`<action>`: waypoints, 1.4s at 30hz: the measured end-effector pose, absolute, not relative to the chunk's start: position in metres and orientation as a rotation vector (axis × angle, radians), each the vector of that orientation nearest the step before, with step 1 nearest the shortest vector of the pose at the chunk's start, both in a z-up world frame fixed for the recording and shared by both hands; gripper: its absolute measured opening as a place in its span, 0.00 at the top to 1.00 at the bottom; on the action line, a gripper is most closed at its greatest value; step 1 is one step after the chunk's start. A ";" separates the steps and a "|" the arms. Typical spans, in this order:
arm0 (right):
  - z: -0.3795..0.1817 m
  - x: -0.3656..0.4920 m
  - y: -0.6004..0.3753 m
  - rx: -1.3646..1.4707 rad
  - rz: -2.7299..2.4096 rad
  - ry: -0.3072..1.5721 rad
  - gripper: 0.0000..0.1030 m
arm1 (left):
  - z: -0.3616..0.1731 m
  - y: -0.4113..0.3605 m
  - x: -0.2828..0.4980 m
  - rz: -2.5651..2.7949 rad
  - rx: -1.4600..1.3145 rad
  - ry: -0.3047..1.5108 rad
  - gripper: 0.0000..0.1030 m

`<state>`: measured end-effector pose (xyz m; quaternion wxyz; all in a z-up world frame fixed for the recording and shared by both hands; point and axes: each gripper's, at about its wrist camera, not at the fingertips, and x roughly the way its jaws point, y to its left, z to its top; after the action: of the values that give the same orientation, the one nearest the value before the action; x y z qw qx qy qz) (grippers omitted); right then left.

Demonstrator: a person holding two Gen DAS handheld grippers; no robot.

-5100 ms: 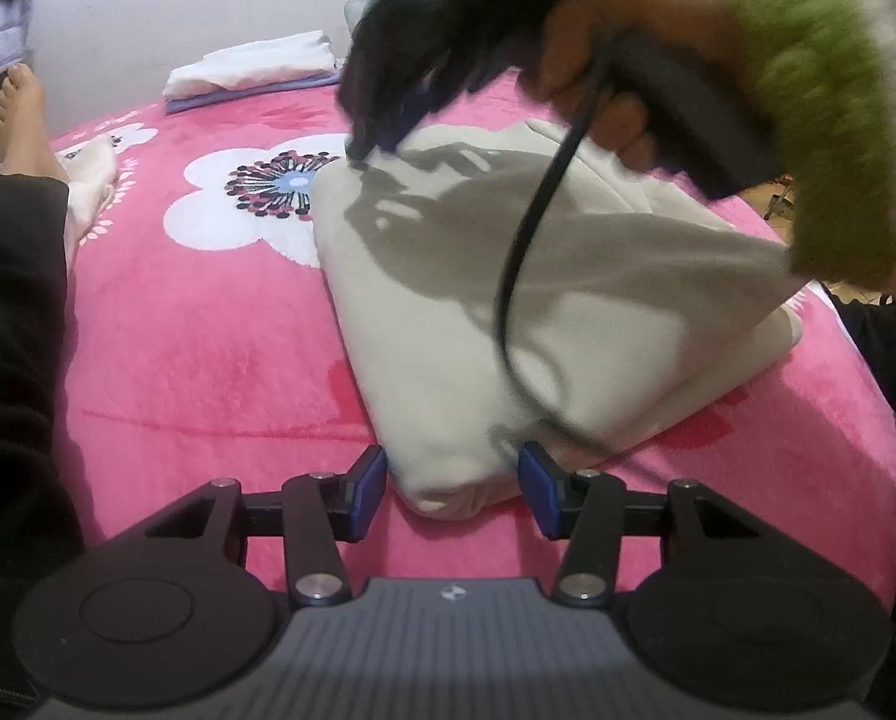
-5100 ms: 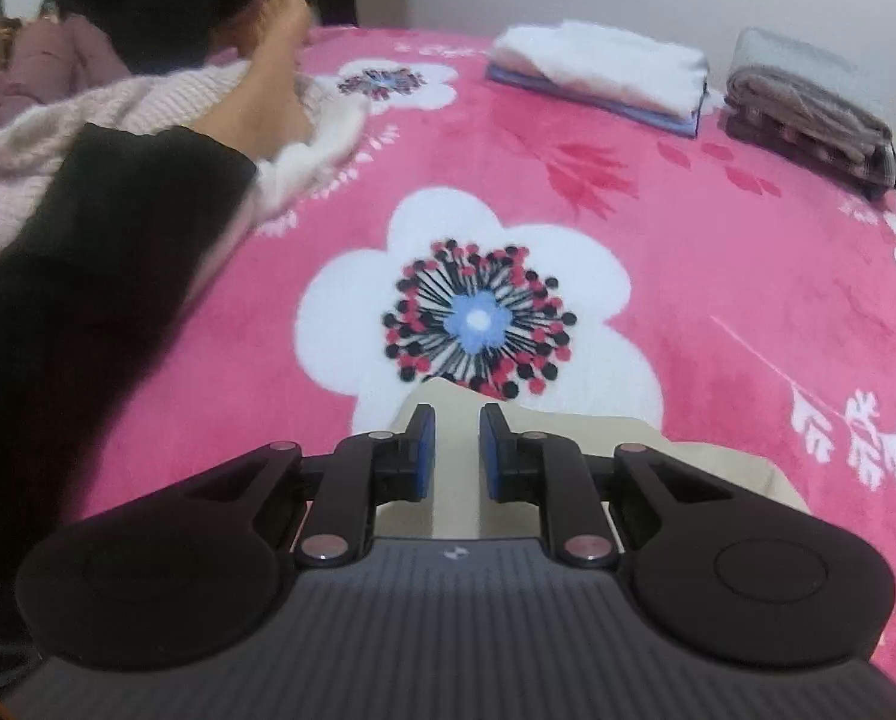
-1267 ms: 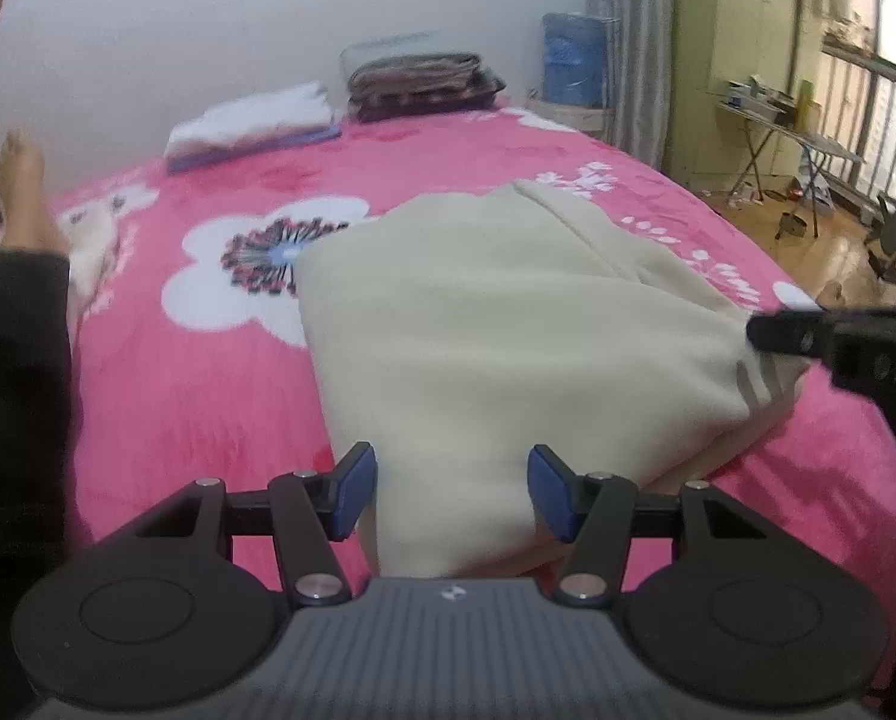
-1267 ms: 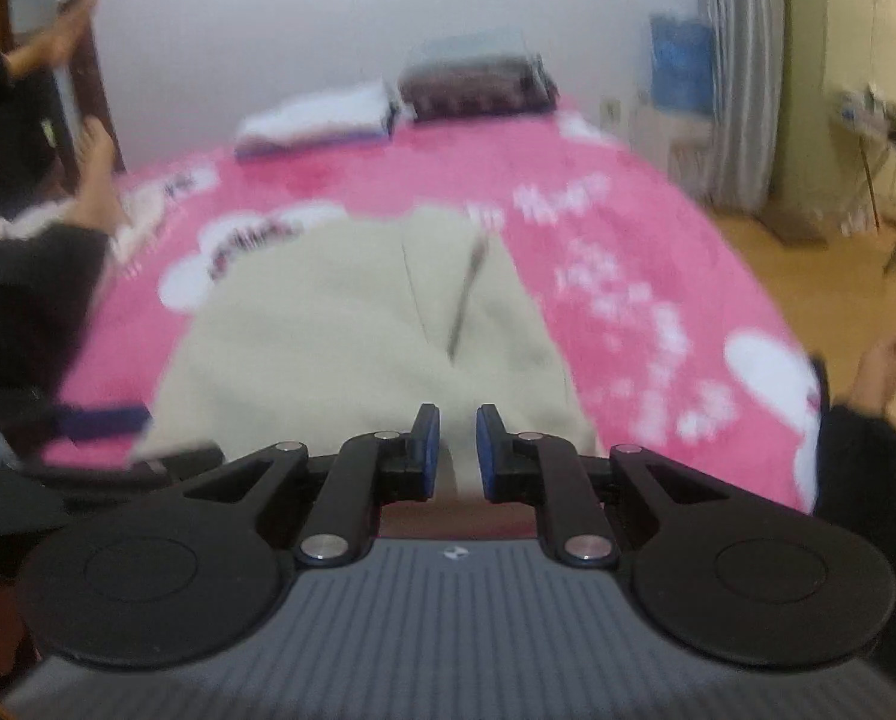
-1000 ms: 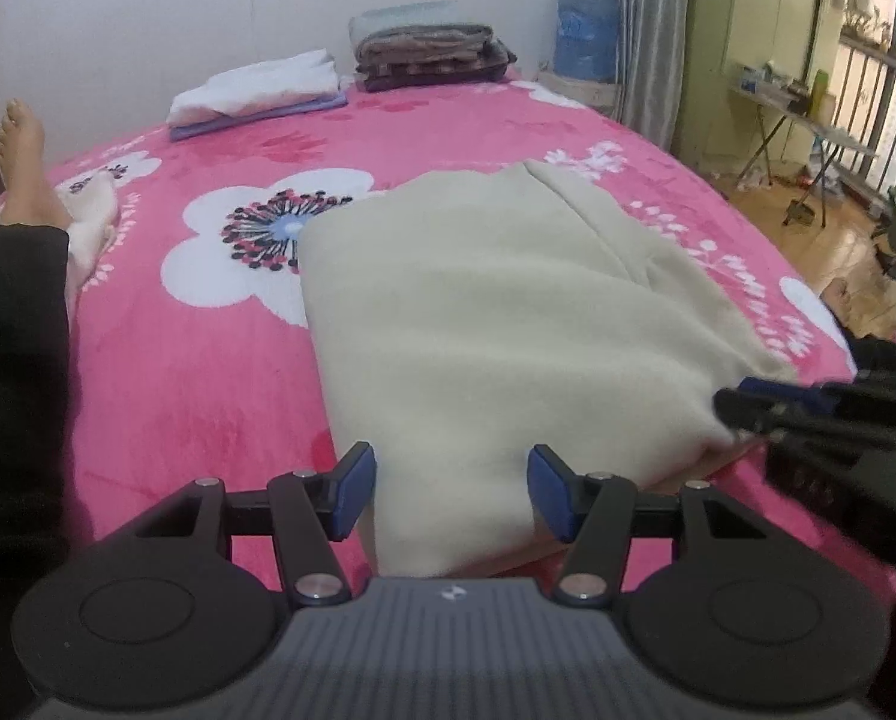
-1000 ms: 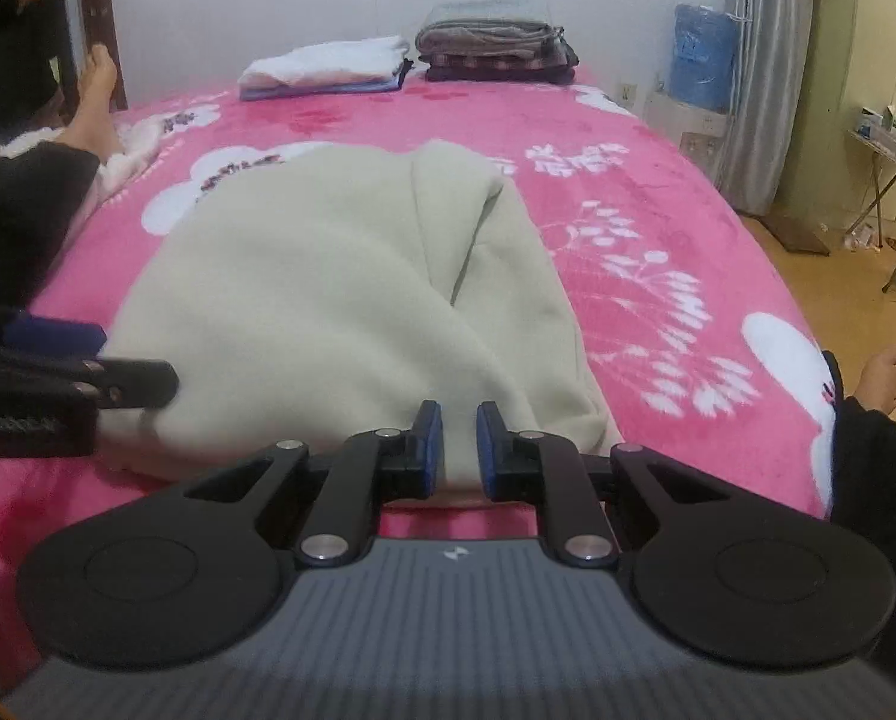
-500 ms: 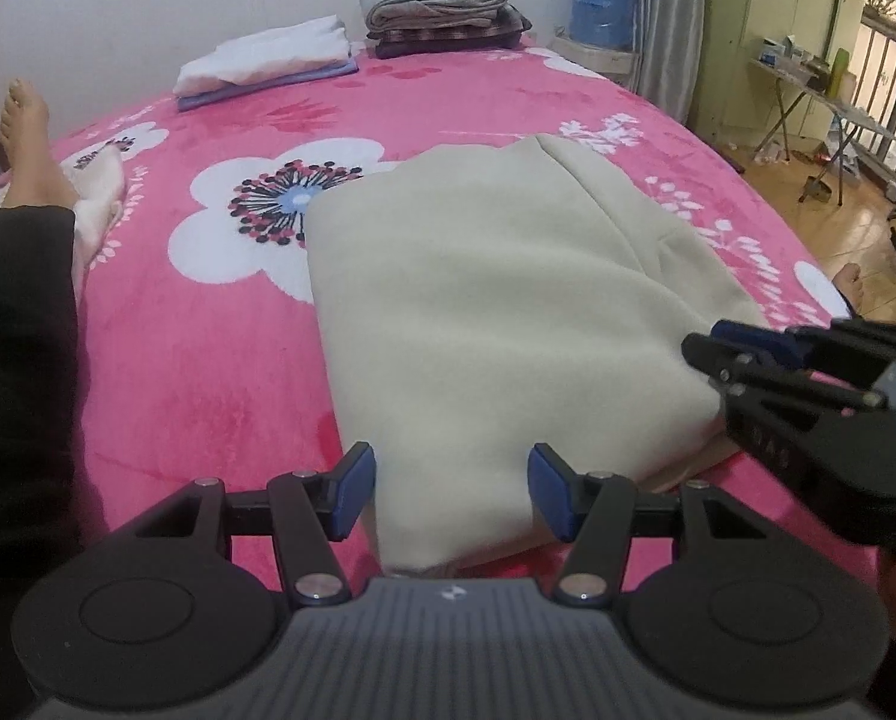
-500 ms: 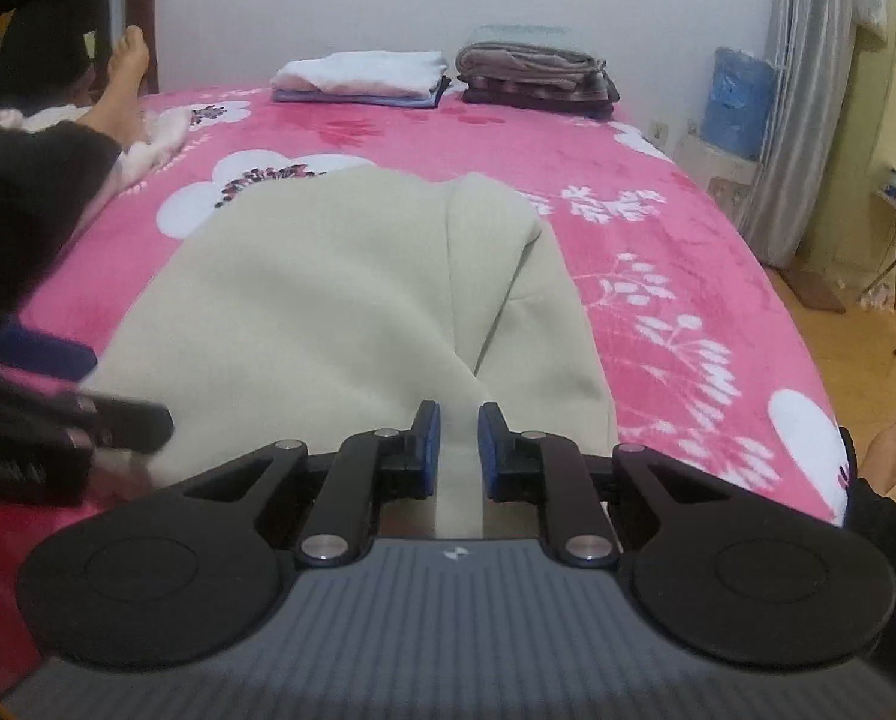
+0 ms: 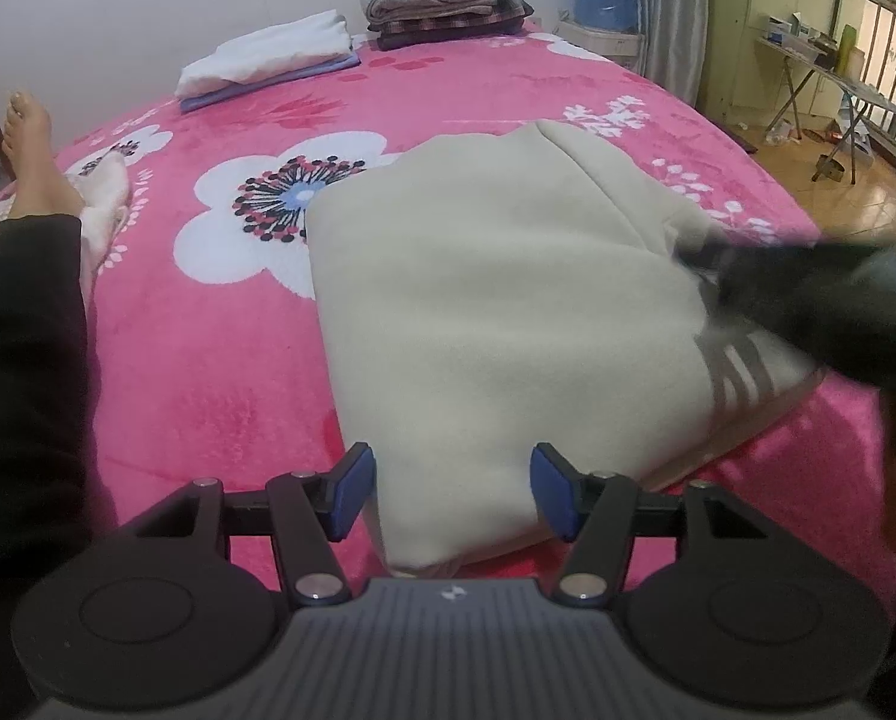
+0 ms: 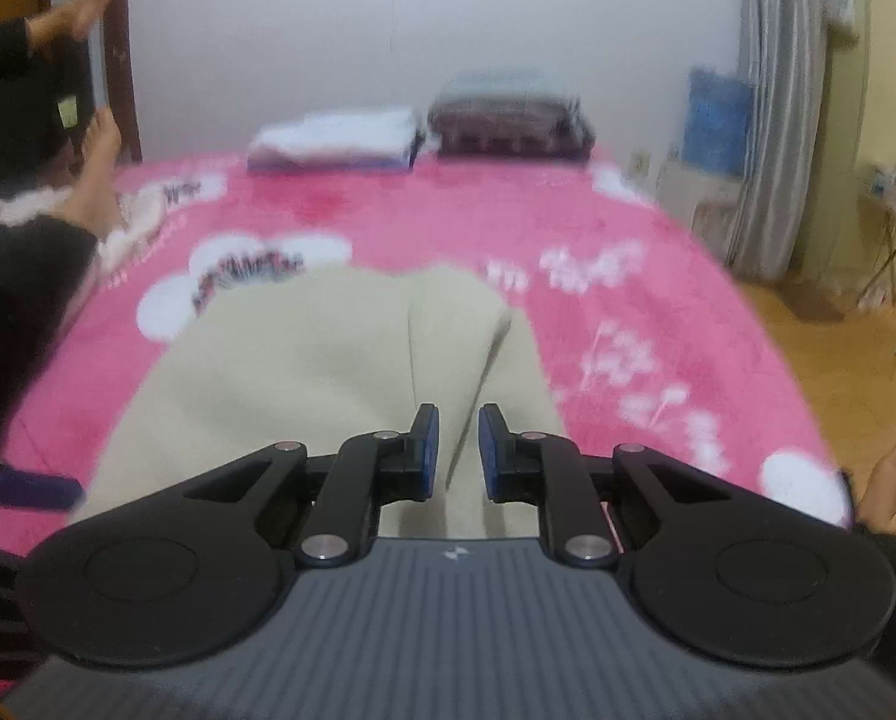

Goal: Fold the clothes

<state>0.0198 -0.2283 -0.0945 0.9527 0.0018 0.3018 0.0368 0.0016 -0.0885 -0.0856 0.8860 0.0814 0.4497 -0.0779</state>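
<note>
**Caller:** Where's the garment from your fingers right now?

**Me:** The beige folded garment lies on the pink blanket, straight ahead of my left gripper. Its near corner sits between my left fingers, low and close. The jaws are opening, standing fairly wide, and the pads aren't pressing the cloth.

**Caller:** And its long axis?

**Me:** It runs away from my left fingers, slanting toward the far right. The nearer short edge crosses in front of me, from that corner out to the striped end at my right.

**Caller:** The other hand?

**Me:** My right gripper is over that right side of the garment. Its fingers are narrow, a slim gap between the pads, with nothing pinched that I can see. In the left view it's a dark blur over the right edge.

**Caller:** So who's nearer?

**Me:** Each hand has its own end of the near edge: left on the corner, right by the seam fold. I judge the next fold carries this edge away from me, along the long axis.
</note>
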 end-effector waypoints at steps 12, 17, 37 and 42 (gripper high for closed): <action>-0.122 0.024 -0.245 0.136 0.083 0.642 0.85 | -0.092 -0.082 0.001 -0.149 0.105 0.952 0.25; -0.124 0.025 -0.245 0.132 0.085 0.636 0.85 | -0.093 -0.087 -0.001 -0.152 0.124 0.961 0.22; -0.124 0.025 -0.247 0.139 0.090 0.629 0.85 | -0.097 -0.094 -0.003 -0.149 0.166 0.962 0.18; -0.124 0.025 -0.247 0.140 0.090 0.628 0.85 | -0.093 -0.091 -0.006 -0.163 0.170 0.963 0.20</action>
<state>0.0245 -0.2470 -0.1244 0.9477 0.0690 0.3084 0.0442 -0.0055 -0.0908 -0.0926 0.8796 0.0816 0.4621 -0.0781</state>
